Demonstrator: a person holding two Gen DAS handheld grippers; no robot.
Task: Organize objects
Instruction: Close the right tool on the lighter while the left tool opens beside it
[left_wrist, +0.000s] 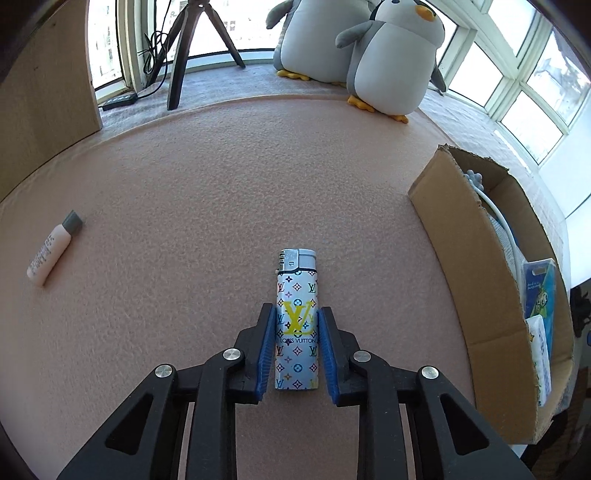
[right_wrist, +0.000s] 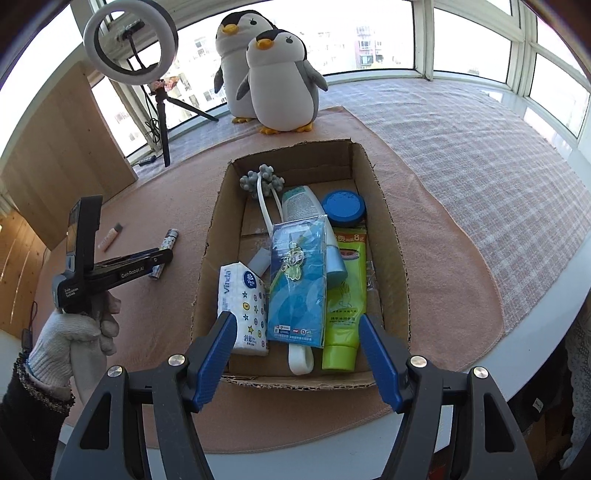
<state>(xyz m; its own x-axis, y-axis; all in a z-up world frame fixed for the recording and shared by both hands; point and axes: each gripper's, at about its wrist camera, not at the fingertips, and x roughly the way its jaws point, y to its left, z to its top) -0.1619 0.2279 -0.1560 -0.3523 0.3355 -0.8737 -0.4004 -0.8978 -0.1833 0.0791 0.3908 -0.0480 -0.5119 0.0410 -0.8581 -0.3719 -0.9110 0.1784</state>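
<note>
left gripper (left_wrist: 296, 314) has its blue pads on both sides of the lighter (left_wrist: 296, 321), narrowly spread; tips look touching or just off its sides, can't tell which. lighter lies flat on the pink mat (left_wrist: 184, 206), metal head pointing away from the fingers. small pink tube with grey cap (left_wrist: 53, 248) lies well apart to the left, nothing between. cardboard box (left_wrist: 454, 229) is to the right on the mat edge, its near wall facing the lighter. two penguin plushies (left_wrist: 391, 59) and a tripod (left_wrist: 192, 44) stand at the far side.

right gripper (right_wrist: 298, 325) is spread wide, holding nothing, hovering over the box's near end. inside the box: vinda tissue pack (right_wrist: 243, 306), blue carded keychain pack (right_wrist: 299, 280), green tube (right_wrist: 345, 306), white bottle (right_wrist: 301, 203), blue-lidded jar (right_wrist: 342, 207), grey knobby massager (right_wrist: 263, 181). gloved left hand (right_wrist: 79, 332) grips the left tool's handle.
</note>
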